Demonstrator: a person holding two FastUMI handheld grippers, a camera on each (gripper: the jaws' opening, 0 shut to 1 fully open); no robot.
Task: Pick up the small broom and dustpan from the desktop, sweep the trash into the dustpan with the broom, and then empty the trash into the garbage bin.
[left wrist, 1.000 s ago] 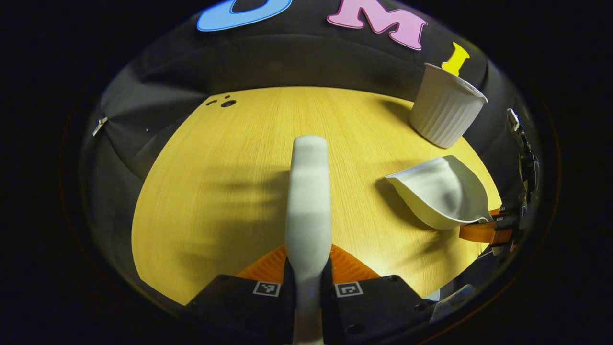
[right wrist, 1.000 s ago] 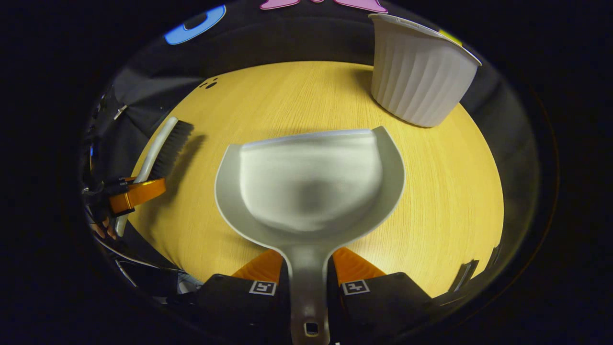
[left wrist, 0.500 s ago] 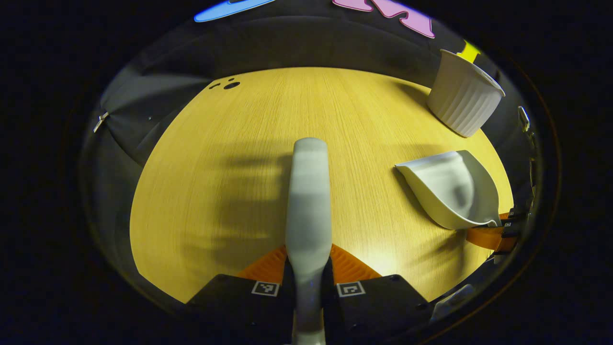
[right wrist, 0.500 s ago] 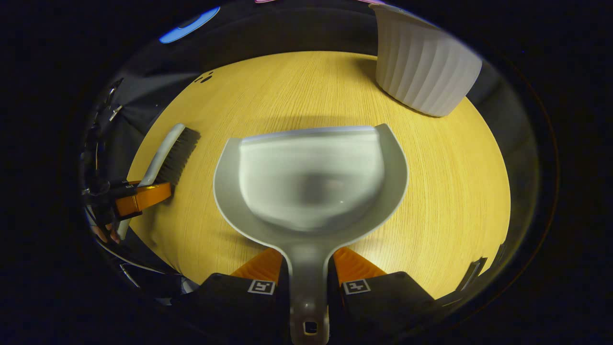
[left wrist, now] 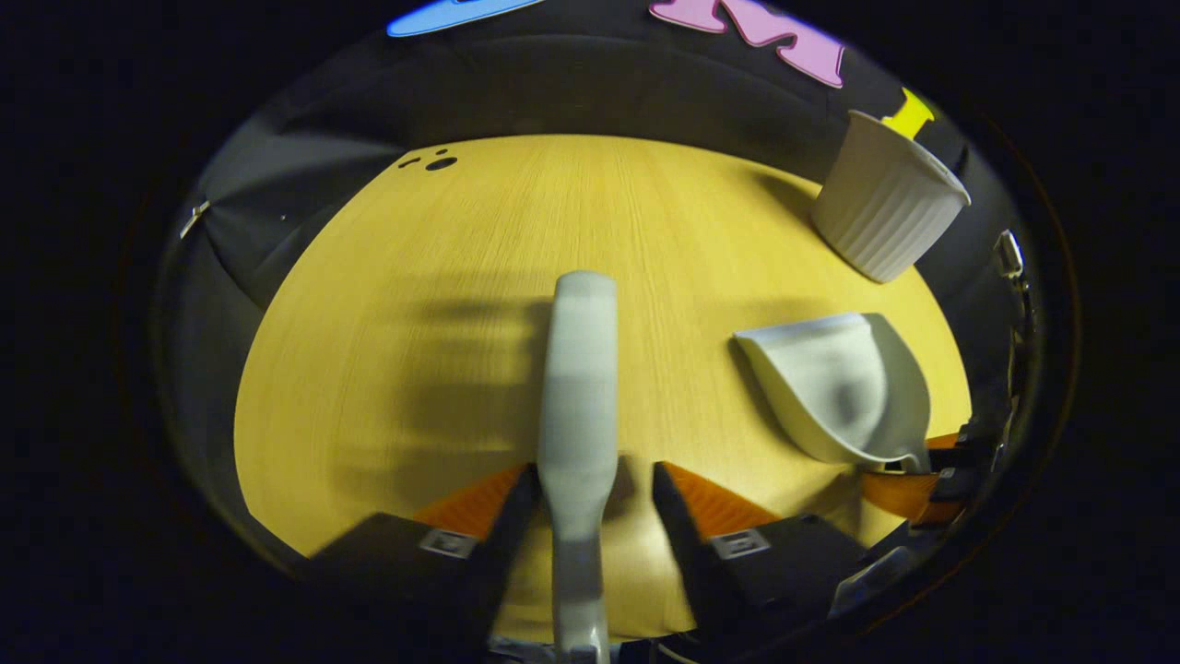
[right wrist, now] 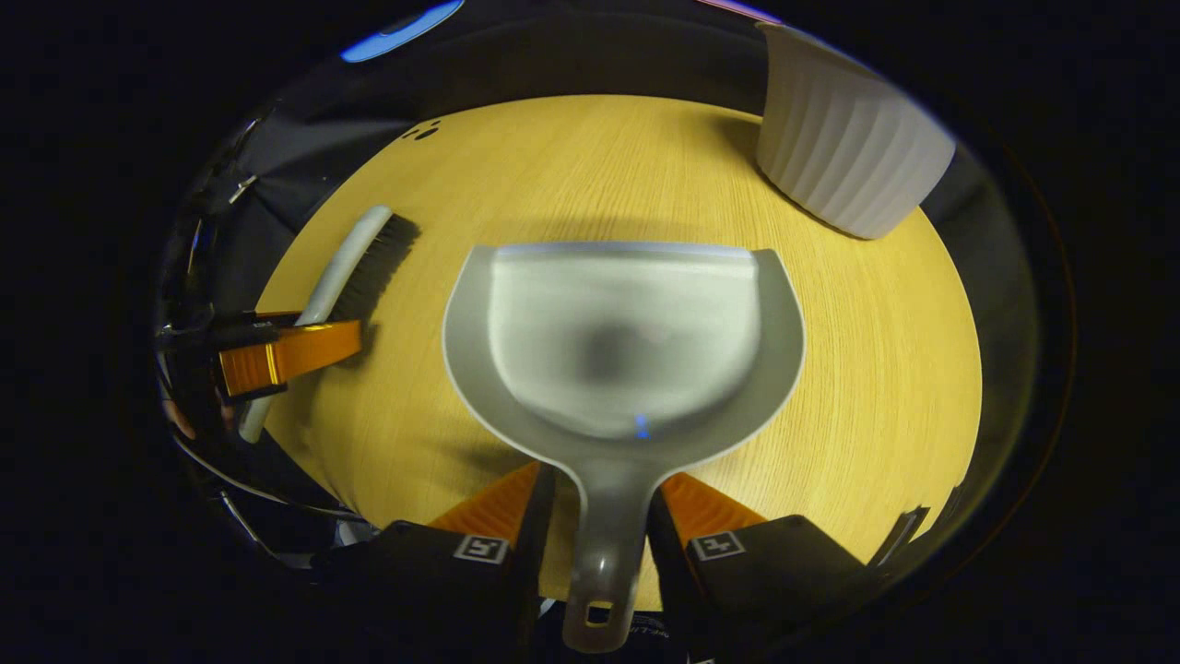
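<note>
Both grippers stand spread: left gripper [left wrist: 590,484] around broom [left wrist: 576,387], right gripper [right wrist: 599,484] around dustpan [right wrist: 622,341]; withdraw straight back, avoiding the handles.

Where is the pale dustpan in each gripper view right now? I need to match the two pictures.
Left gripper view: the pale plastic dustpan lies at right of centre on the yellow wooden desktop, below the white ribbed garbage bin.
Right gripper view: the dustpan sits at centre, its handle running down between the right gripper fingers.
Shared landmark: the garbage bin, at upper right in both.
</note>
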